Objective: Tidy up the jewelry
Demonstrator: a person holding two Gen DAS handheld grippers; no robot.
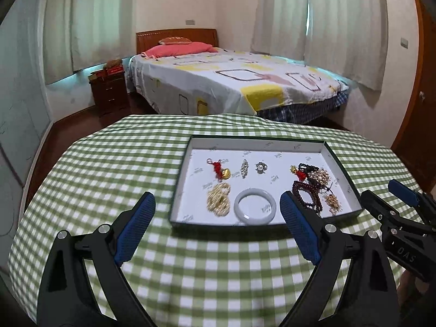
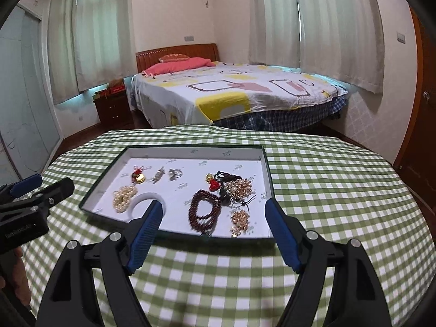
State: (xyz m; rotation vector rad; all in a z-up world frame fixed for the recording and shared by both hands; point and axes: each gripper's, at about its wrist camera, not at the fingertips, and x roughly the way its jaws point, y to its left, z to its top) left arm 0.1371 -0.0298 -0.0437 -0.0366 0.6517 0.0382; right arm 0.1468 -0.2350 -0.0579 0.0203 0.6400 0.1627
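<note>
Green-and-white checked cloth (image 1: pixel 190 272) covered the table where you worked, with a bed (image 1: pixel 239 87) and curtained windows behind it. Your left gripper (image 1: pixel 215 226) hung over the near edge of the shallow white tray (image 1: pixel 261 143), jaws spread wide and holding nothing; your right gripper (image 2: pixel 214 231) hung beside it, likewise spread and empty. The jewelry all lay inside the tray: on the left a red charm (image 1: pixel 216 169), two brooches, a pearl strand (image 1: pixel 218 199) and a pale bangle (image 1: pixel 254 205), each set apart; on the right, a dark red bead bracelet (image 2: pixel 203 212) lay touching a tangled heap of gold filigree pieces (image 2: pixel 238 186) and black cord. That heap looked like the work left. You would have done best to take one piece at a time, pinching the bracelet at its free outer loop and lifting slowly, since cords could drag neighbours along. The tray's near wall stood in the way of a low approach, so coming down from above seemed wiser.
</note>
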